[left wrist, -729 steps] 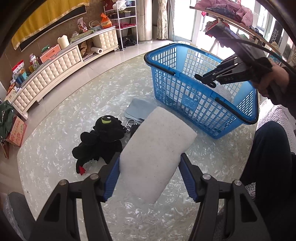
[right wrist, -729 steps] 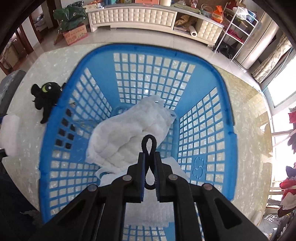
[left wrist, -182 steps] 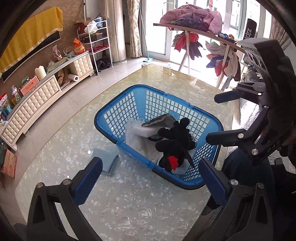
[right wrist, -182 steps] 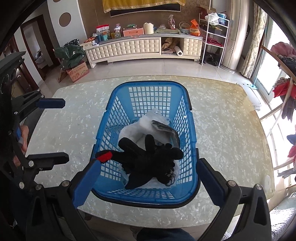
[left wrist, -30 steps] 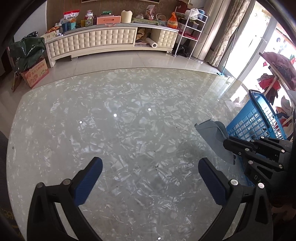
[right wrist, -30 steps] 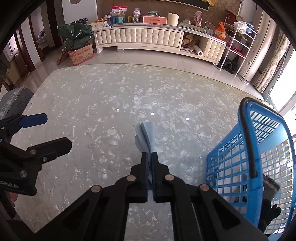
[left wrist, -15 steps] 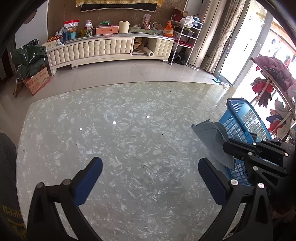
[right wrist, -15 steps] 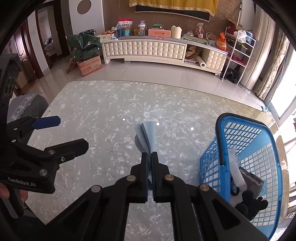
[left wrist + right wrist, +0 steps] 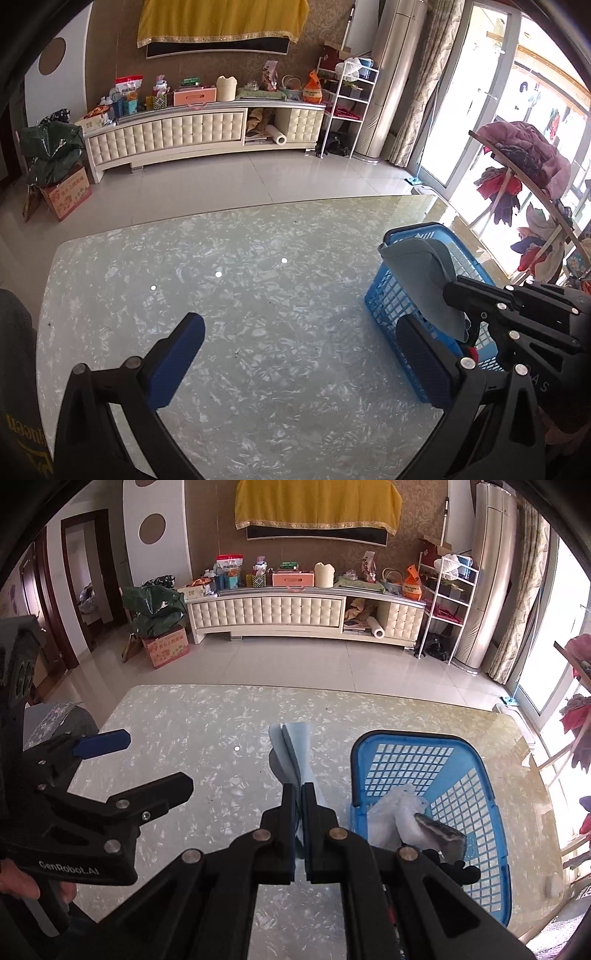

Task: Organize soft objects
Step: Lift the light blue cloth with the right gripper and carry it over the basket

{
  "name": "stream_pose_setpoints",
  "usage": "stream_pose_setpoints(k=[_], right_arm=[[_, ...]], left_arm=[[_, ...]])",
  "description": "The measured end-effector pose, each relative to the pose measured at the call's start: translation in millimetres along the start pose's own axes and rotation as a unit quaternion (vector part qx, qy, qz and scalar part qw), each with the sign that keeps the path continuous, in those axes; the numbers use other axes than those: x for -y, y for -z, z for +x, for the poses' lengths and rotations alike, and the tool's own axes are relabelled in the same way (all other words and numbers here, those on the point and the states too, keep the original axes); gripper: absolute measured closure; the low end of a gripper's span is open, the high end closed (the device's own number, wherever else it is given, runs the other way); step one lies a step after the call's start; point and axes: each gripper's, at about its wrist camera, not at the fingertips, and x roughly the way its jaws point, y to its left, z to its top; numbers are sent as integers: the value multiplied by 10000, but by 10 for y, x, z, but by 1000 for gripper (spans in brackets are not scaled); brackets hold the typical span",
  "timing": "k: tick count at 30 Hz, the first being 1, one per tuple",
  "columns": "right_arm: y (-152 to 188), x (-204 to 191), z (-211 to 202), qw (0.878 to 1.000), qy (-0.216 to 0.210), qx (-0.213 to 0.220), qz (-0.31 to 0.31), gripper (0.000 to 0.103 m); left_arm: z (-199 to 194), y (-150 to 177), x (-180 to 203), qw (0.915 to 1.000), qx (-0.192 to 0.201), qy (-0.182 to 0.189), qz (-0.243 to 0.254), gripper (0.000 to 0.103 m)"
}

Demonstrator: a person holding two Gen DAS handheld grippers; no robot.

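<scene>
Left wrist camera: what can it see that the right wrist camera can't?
Only the left wrist view shows the left gripper's blue pads spread wide with nothing between, and a pink garment piled on a rack. Only the right wrist view looks into the blue basket, at a white cloth. Both show the marbled table and the grey-blue cloth pinched in the right gripper.

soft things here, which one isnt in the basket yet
The folded pale blue cloth, pinched in the right gripper fingers, off the table. The white padded cloth and black plush toy already lie inside the blue basket.
</scene>
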Motion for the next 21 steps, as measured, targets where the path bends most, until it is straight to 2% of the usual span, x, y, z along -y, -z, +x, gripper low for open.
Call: stream_pose_setpoints(k=[6,21], right_arm=[[90,166,-54,9997,179,51,128,100],[236,575,-42,9976,499,27,471,100]], left_arm=[[5,-35,347,9997,117,107,211,0],[249,-119,934,9979,-43,191,619,0]])
